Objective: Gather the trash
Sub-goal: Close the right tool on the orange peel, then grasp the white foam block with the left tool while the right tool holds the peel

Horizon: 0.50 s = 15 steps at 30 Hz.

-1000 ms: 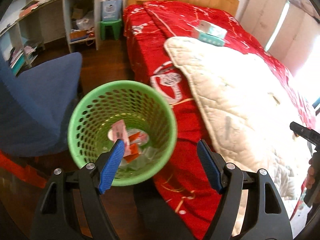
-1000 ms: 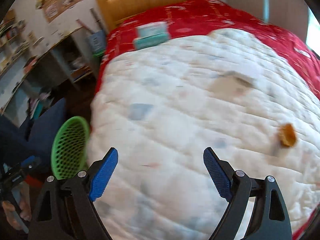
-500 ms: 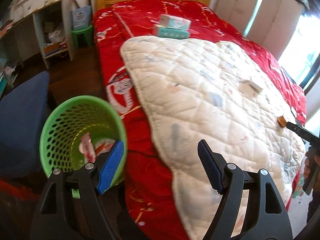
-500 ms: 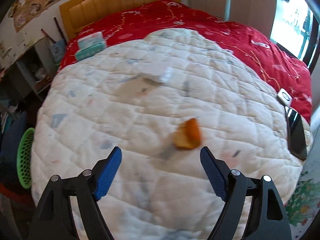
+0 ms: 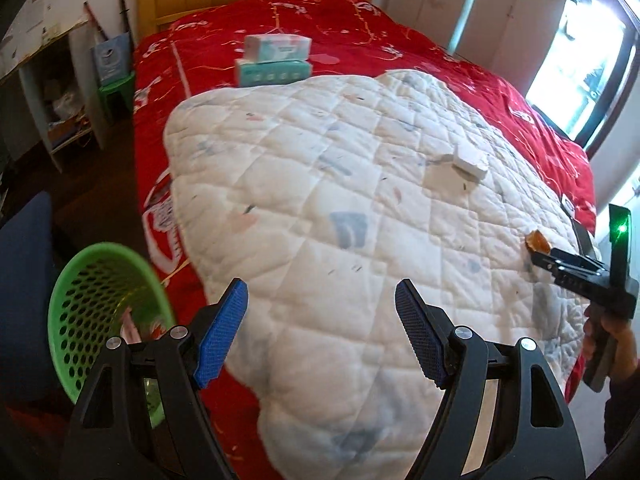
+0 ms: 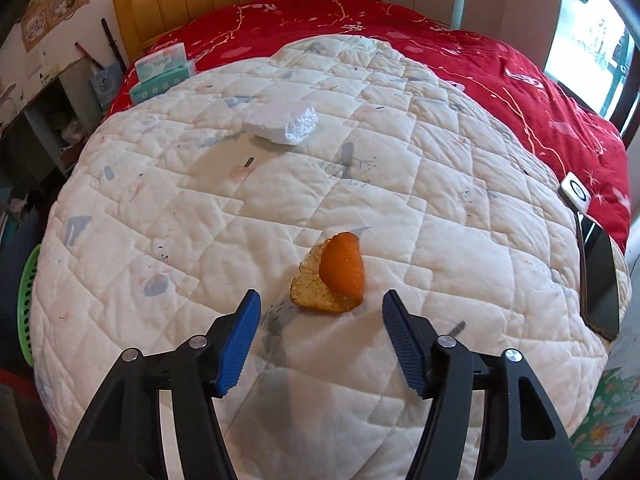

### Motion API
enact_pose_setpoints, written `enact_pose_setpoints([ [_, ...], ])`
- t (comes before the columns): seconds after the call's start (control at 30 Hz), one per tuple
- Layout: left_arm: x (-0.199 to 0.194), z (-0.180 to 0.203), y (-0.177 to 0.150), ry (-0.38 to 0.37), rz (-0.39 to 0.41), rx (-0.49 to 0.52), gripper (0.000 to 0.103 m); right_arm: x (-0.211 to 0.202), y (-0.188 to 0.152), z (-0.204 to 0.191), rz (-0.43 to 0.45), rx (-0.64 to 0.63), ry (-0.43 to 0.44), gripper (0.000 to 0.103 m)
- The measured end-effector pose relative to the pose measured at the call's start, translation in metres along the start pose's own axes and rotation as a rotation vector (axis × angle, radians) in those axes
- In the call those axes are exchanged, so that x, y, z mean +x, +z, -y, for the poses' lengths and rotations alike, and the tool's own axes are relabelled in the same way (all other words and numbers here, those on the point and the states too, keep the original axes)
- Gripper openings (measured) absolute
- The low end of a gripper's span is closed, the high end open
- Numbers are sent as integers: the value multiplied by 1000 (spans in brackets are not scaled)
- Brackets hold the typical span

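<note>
The white quilted blanket point(image 6: 280, 208) covers most of the red bed point(image 5: 360, 28), with open quilt around the orange peel point(image 6: 334, 276). The right gripper point(image 6: 320, 328) is closing, its fingers not yet touching the peel, nearer than half a second ago. The left gripper point(image 5: 320, 328) hangs wide open, empty; the green perforated plastic bin point(image 5: 92, 320), holding wrappers, has slid to the left edge.

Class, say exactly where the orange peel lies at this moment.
In the right wrist view the orange peel lies on the white quilt, just ahead of the right gripper, whose jaws are closing without touching it; the foam chunk sits farther back.
</note>
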<state>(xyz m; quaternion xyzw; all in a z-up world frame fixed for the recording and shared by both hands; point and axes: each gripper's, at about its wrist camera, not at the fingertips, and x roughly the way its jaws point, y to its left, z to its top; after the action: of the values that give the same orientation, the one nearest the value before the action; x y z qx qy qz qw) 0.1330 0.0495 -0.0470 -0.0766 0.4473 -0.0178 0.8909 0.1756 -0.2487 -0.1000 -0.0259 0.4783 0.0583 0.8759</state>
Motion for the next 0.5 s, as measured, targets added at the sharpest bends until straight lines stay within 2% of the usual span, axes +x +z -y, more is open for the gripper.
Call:
enact_pose_setpoints([
  [0.2,19,30,24,-22,-3,42,75,12,3,-5,-6,-66,-38,51],
  [0.3,30,50,36,-51,2,71,75,12,3,-2,-1,-68,-44,43],
  [0.37,38,66,44,-66,5,96,75,10,2,0,6,-64,-35,38],
  [0.5,56,99,59,-105,8,147,75,3,0,8,29,-44,-4,36],
])
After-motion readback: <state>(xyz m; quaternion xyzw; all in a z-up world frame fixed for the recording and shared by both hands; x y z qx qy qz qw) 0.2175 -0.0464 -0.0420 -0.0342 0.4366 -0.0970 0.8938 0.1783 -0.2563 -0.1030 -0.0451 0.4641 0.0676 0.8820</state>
